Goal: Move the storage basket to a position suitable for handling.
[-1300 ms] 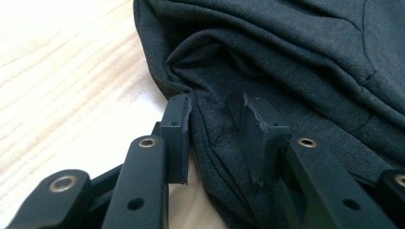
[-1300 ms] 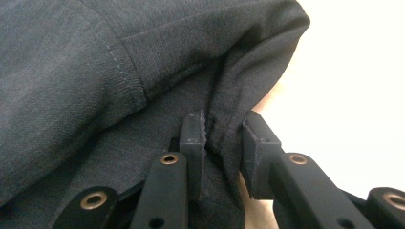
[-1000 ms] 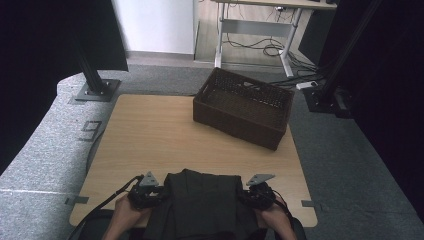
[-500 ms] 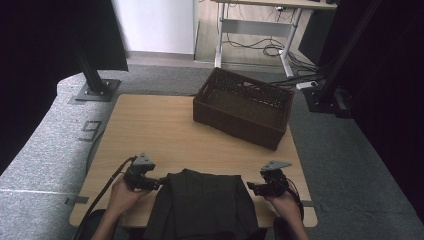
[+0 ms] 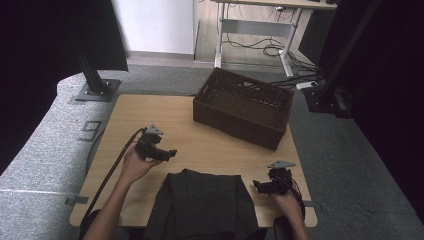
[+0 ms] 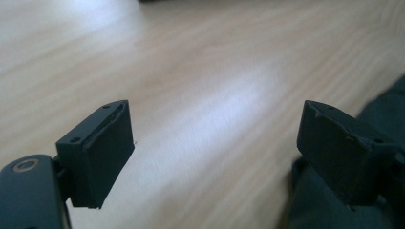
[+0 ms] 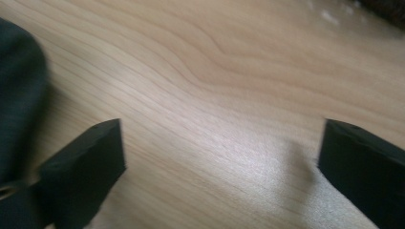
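Your left gripper has just let go: its jaws have been opening and now stand wide with nothing between them, only bare wood of the table under the gap in the left gripper view. A second ago it sat against the left edge of the dark folded garment; now it hangs up and off to that side, and the cloth lies just beside and below its right jaw, at the near edge of the table.

The garment itself lies flat between your two hands, and it looks squared up, folded and released.

Your right gripper has done the same. Its jaws have just been opening, they are spread wide and empty, and the cloth's right edge lies just beyond its left jaw in the right gripper view. It has slid outward, away from the garment.

Beyond both grippers stands the dark wicker basket, empty as far as you can see. The fold seems finished; the basket looks like the likely next stop.
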